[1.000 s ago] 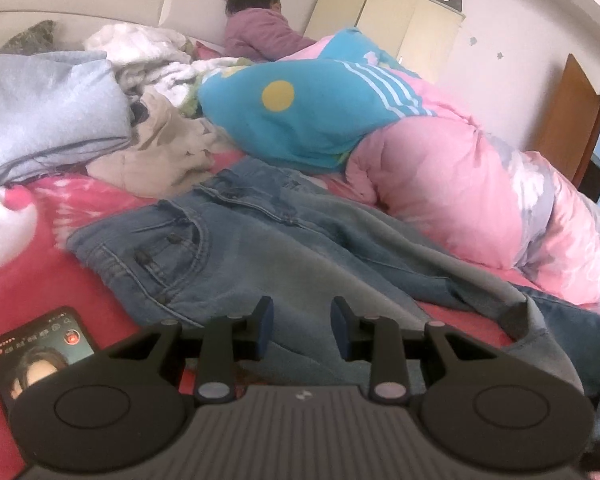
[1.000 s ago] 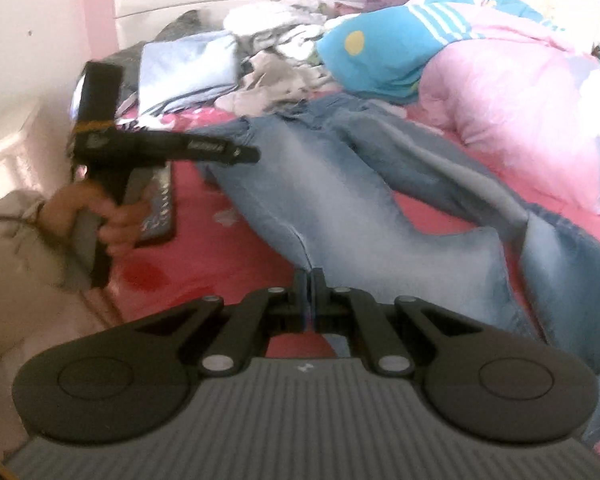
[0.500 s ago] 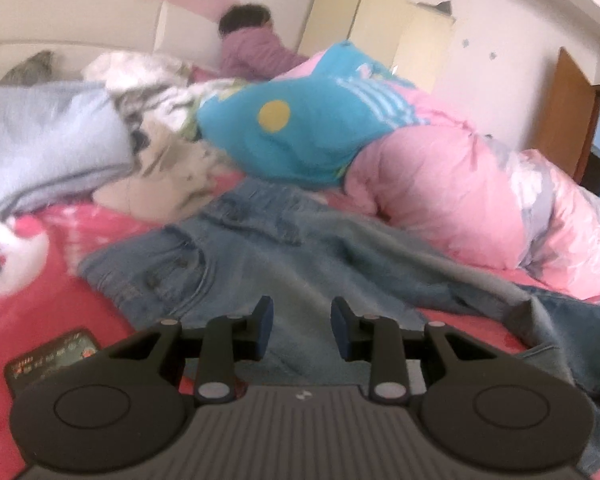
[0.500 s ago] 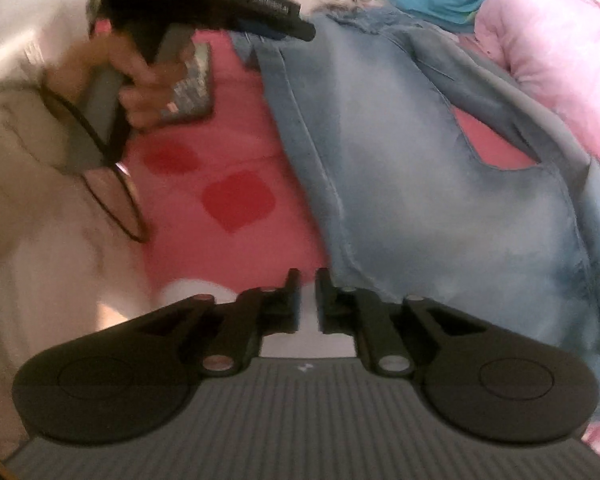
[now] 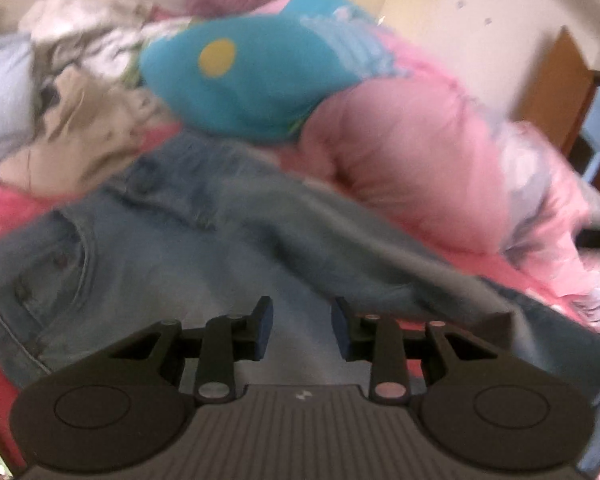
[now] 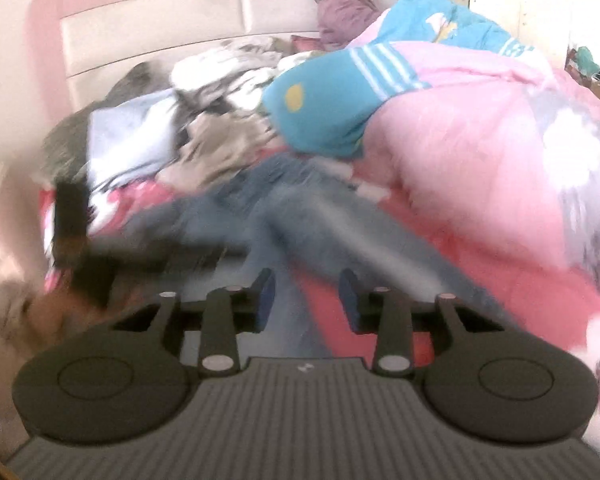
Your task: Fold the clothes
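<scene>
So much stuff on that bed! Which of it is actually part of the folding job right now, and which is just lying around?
Part of the job:
- faded blue denim jeans spread on the red bedsheet
- left gripper, open above the jeans
- right gripper, jaws opening, nothing between them

Just lying about:
- puffy pink quilt
- turquoise pillow with yellow dot
- crumpled beige garment
- pale blue folded cloth

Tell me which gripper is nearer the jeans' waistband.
Left. The left gripper hovers over the jeans near the waistband, empty. The right gripper, jaws opening and empty, sits farther down the legs.
</scene>
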A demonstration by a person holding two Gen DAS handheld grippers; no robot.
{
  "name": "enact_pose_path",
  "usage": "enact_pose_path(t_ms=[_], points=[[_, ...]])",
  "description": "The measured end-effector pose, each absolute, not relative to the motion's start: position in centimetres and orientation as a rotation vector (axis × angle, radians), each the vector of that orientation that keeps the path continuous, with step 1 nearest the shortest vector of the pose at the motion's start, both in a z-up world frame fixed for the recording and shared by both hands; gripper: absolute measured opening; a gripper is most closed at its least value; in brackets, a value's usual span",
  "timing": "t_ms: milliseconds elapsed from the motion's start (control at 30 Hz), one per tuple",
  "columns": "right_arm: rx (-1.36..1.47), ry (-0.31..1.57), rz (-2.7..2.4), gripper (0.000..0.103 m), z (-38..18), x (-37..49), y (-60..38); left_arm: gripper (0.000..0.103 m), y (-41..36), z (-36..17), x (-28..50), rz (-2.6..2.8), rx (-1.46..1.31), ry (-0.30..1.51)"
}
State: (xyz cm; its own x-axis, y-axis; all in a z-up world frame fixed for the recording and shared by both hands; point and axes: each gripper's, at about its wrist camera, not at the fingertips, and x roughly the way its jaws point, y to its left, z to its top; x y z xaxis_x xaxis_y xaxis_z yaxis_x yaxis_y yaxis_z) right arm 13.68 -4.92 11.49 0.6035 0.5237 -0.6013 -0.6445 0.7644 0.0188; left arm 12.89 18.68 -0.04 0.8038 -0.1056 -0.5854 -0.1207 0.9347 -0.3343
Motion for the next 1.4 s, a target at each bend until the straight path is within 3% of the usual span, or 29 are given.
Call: enact_pose_path(t_ms=[100,400,600,667,800,900,1000,1033,1100,1400], points=[[-0.218,0.666,0.705,0.042,10.7,21.4,-1.9,0.032,18.7,-1.4,13.7,0.017,-0.374,0.693],[-0.370,0.784,0.754,0.051,1.4,38.5,9.6,0.032,20.2,-3.0,14.1,-0.014,-0.406,0.725],[-0.385,0.839,0.761,0.060,-2.0,44.1,13.6,0.032,20.4,-3.2,14.2,-0.031,-0.388,0.716],[-0.380,0.856,0.758,0.071,-2.6,45.1,14.3,0.032,20.3,-3.2,14.2,-0.031,-0.382,0.714],[-0.288,0.913,0.776,0.075,-3.3,46.2,14.6,0.032,20.2,-3.1,14.2,-0.031,-0.372,0.711],[-0.281,0.938,0.810,0.068,-3.6,45.7,15.2,0.032,20.1,-3.0,14.0,-0.030,-0.368,0.710],[-0.342,0.903,0.827,0.038,-3.3,44.2,16.2,0.032,20.1,-3.1,14.0,-0.028,-0.366,0.709],[-0.375,0.875,0.828,0.021,-3.1,43.4,16.6,0.032,20.1,-3.0,13.9,-0.027,-0.366,0.709],[-0.429,0.816,0.832,0.000,-2.4,42.1,17.2,0.032,20.1,-3.0,13.9,-0.024,-0.366,0.708],[-0.494,0.638,0.764,0.000,-1.1,40.8,18.5,0.032,20.2,-2.8,13.7,-0.026,-0.361,0.711]])
